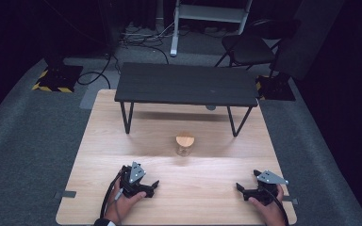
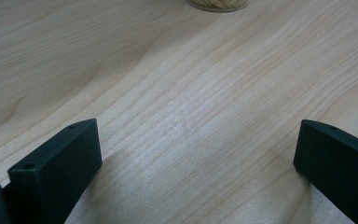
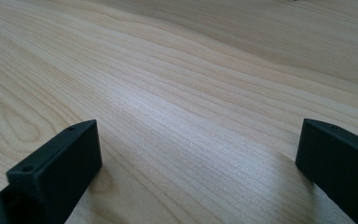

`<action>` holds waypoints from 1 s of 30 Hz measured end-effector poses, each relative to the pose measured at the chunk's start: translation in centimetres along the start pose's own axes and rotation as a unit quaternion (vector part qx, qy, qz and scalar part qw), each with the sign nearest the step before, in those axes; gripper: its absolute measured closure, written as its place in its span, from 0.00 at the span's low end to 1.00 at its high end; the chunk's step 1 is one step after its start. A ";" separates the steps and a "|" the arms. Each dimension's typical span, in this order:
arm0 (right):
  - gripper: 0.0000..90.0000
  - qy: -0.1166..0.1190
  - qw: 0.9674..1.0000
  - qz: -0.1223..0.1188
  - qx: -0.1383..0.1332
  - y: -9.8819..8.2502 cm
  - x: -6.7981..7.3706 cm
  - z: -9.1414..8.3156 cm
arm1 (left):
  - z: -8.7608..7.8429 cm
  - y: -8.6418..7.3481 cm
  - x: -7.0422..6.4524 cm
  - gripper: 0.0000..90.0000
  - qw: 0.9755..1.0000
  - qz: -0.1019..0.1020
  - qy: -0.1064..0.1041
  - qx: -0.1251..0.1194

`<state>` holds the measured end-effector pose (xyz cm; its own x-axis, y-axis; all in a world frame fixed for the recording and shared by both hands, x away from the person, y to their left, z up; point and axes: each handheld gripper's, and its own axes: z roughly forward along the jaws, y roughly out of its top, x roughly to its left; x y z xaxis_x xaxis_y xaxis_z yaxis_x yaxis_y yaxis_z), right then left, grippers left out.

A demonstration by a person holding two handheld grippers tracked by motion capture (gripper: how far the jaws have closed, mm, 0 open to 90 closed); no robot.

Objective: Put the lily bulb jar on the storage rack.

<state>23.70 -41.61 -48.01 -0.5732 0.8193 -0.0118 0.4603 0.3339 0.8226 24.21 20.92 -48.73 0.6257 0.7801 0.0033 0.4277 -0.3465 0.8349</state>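
Observation:
A small glass jar with a round wooden lid stands upright near the middle of the light wooden table. Its base peeks in at the top edge of the left gripper view. My left gripper rests low at the table's front left, held by a hand, its jaws spread wide with bare wood between them. At the front right, my right gripper is likewise open over bare wood. Both are well short of the jar.
A low black bench-like shelf on thin metal legs stands across the table's far half, just behind the jar. Grey carpet surrounds the table; a folding chair and cables lie beyond.

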 end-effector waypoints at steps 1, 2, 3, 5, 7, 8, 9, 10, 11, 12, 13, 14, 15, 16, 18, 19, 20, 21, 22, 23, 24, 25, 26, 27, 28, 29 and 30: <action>0.00 0.000 1.000 0.000 0.000 0.0 0.0 0.0 | 0.0 0.0 0.0 0.01 1.000 0.000 0.000 0.000; 0.00 0.000 1.000 0.000 0.000 0.0 0.0 0.0 | 0.0 0.0 0.0 0.01 1.000 0.000 0.000 0.000; 0.00 0.000 1.000 0.000 0.000 0.0 0.0 0.0 | 0.0 0.0 0.0 0.01 1.000 0.000 0.000 0.000; 0.00 0.000 1.000 0.000 0.000 0.0 0.0 0.0 | 0.0 0.0 0.0 0.01 1.000 0.000 0.000 0.000; 0.00 0.000 1.000 0.000 0.000 0.0 0.0 0.0 | 0.0 0.0 0.0 0.01 1.000 0.000 0.000 0.000; 0.00 0.000 1.000 0.000 0.000 0.0 0.0 0.0 | 0.0 0.0 0.0 0.01 1.000 0.000 0.000 0.000; 0.00 0.000 1.000 0.000 0.000 0.0 0.0 0.0 | 0.0 0.0 0.0 0.01 1.000 0.000 0.000 0.000; 0.00 0.000 1.000 0.000 0.000 0.0 0.0 0.0 | 0.0 0.0 0.0 0.01 1.000 0.000 0.000 0.000; 0.00 0.000 1.000 -0.001 -0.001 0.0 0.0 0.0 | 0.0 0.0 0.0 0.01 1.000 0.000 0.000 0.000; 0.00 0.000 1.000 0.000 0.000 0.0 0.0 0.0 | 0.0 0.0 0.0 0.01 1.000 0.000 0.000 0.000; 0.00 0.000 1.000 0.000 0.000 0.0 0.0 0.0 | 0.0 0.0 0.0 0.01 1.000 0.000 0.000 0.000; 0.00 0.000 1.000 0.000 0.000 0.0 0.0 0.0 | 0.0 0.0 0.0 0.01 1.000 0.000 0.000 0.000; 0.00 -0.001 1.000 -0.001 0.000 0.0 0.0 0.0 | 0.0 0.0 0.0 0.01 1.000 0.000 0.000 0.000; 0.00 -0.001 1.000 0.001 0.000 0.0 0.0 0.0 | 0.0 0.0 0.0 0.01 1.000 0.000 0.000 0.000; 0.00 -0.001 1.000 0.000 0.000 0.0 0.0 0.0 | 0.0 0.0 0.0 0.01 1.000 0.000 0.000 0.000; 0.00 -0.001 1.000 0.001 0.000 0.0 0.1 0.0 | 0.0 0.0 0.0 0.01 1.000 -0.001 0.000 0.000; 0.00 -0.001 1.000 0.000 0.000 0.0 0.0 0.0 | 0.0 0.0 0.0 0.01 1.000 0.000 0.000 0.000; 0.00 -0.001 1.000 0.000 0.000 0.0 0.0 0.0 | 0.0 0.0 0.0 0.01 1.000 0.000 0.000 0.000; 0.00 -0.001 1.000 0.000 0.000 0.0 0.0 0.0 | 0.0 0.0 0.0 0.01 1.000 0.000 0.000 0.000; 0.00 -0.001 1.000 0.000 0.000 0.0 0.0 0.0 | 0.0 0.0 0.0 0.01 1.000 0.000 0.000 0.000; 0.00 -0.001 1.000 0.000 0.000 0.0 0.0 0.0 | 0.0 0.0 0.0 0.01 1.000 0.000 0.000 0.000; 0.00 -0.001 1.000 0.000 0.000 0.0 0.0 0.0 | 0.0 0.0 0.0 0.01 1.000 -0.001 0.000 0.000; 0.00 0.000 1.000 0.001 0.001 0.0 0.0 0.0 | 0.0 0.0 0.0 0.01 1.000 0.000 0.000 0.000; 0.00 0.000 1.000 -0.001 0.000 0.0 0.0 0.0 | 0.0 0.0 0.0 0.01 1.000 0.000 0.000 0.000; 0.00 0.001 1.000 0.000 0.001 0.1 0.0 0.0 | 0.0 0.0 0.0 0.01 1.000 0.000 0.000 0.000; 0.00 0.001 1.000 0.000 0.001 0.1 -0.1 0.0 | 0.0 0.0 0.0 0.01 1.000 0.000 0.000 0.000; 0.00 0.002 1.000 -0.002 0.004 0.2 -0.1 0.0 | 0.0 0.0 0.0 0.01 1.000 0.000 0.000 0.000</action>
<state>23.89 -41.64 -47.82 -0.5784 0.8157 -0.0122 0.4630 0.3406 0.8183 24.23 20.91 -48.71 0.6251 0.7805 0.0030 0.4284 -0.3464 0.8346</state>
